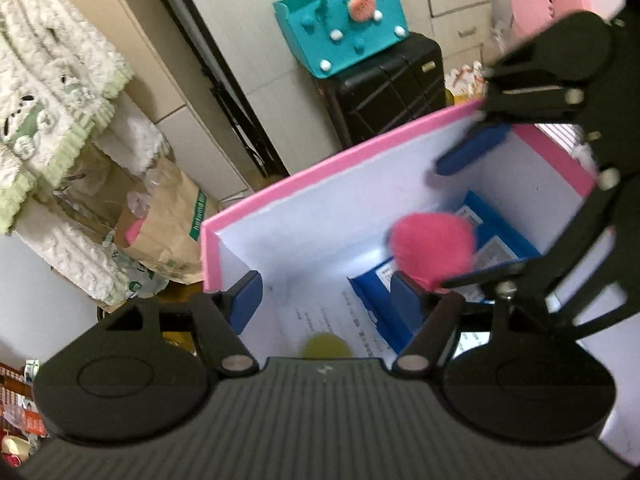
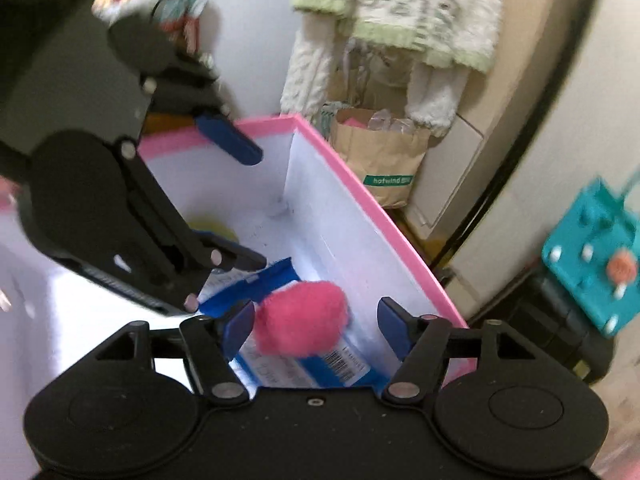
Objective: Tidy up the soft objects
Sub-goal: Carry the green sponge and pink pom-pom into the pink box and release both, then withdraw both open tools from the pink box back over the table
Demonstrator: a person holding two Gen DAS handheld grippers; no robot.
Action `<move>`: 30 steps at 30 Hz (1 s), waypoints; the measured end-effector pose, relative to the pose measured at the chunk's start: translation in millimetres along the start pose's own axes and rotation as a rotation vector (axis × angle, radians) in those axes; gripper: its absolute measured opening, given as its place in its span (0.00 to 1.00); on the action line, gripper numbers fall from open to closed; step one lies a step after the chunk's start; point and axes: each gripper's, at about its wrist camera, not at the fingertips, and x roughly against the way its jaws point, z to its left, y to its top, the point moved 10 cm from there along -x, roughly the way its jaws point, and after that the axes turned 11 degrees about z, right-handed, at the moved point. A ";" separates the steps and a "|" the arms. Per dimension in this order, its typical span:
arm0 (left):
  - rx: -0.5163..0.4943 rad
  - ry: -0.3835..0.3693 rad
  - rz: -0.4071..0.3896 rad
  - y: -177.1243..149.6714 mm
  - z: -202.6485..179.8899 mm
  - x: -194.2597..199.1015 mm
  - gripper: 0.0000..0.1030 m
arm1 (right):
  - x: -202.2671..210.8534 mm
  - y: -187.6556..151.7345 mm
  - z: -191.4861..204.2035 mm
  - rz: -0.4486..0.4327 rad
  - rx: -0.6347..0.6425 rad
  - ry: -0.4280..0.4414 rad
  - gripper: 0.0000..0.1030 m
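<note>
A pink-rimmed white box (image 1: pixel 320 168) (image 2: pixel 360 196) lies open under both grippers. A fluffy pink pompom (image 1: pixel 432 248) (image 2: pixel 302 320) is inside it, over blue packets (image 1: pixel 500 232) (image 2: pixel 280 280). My right gripper (image 2: pixel 316 326) (image 1: pixel 476 212) is open around the pompom. Its left pad is close to the pompom and its right pad stands well apart. A blurred yellow-green ball (image 1: pixel 324 346) (image 2: pixel 212 228) sits on the box floor. My left gripper (image 1: pixel 326 304) (image 2: pixel 236 200) is open above the ball, with neither pad touching it.
A teal felt bag (image 1: pixel 344 28) (image 2: pixel 592 268) rests on a black suitcase (image 1: pixel 392 88) beyond the box. A brown paper bag (image 1: pixel 168 224) (image 2: pixel 380 160) stands beside the box under a hanging fluffy white and green garment (image 1: pixel 52 92) (image 2: pixel 400 12).
</note>
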 end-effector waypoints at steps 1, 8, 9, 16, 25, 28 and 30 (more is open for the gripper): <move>0.010 0.001 -0.007 -0.1 1.5 2.8 0.68 | 6.4 -3.4 -1.8 -0.004 -0.037 0.021 0.70; 0.050 -0.043 -0.028 -9.0 3.0 33.8 0.69 | 52.5 -24.3 -3.7 -0.061 -0.212 0.084 0.71; 0.050 -0.050 -0.026 -11.5 0.8 39.8 0.69 | 57.8 -25.1 -2.0 -0.065 -0.224 0.086 0.71; 0.013 -0.054 -0.007 -33.8 -22.6 83.8 0.70 | 96.3 -40.8 22.7 -0.095 -0.235 0.098 0.71; -0.065 0.001 -0.013 -67.3 -42.5 157.5 0.76 | 155.4 -70.0 57.4 -0.098 -0.269 0.164 0.71; -0.107 0.026 -0.031 -81.1 -51.2 179.8 0.78 | 170.4 -83.6 64.6 -0.100 -0.304 0.207 0.71; -0.111 0.014 -0.025 -90.7 -57.7 191.5 0.78 | 179.6 -92.5 71.0 -0.104 -0.306 0.210 0.71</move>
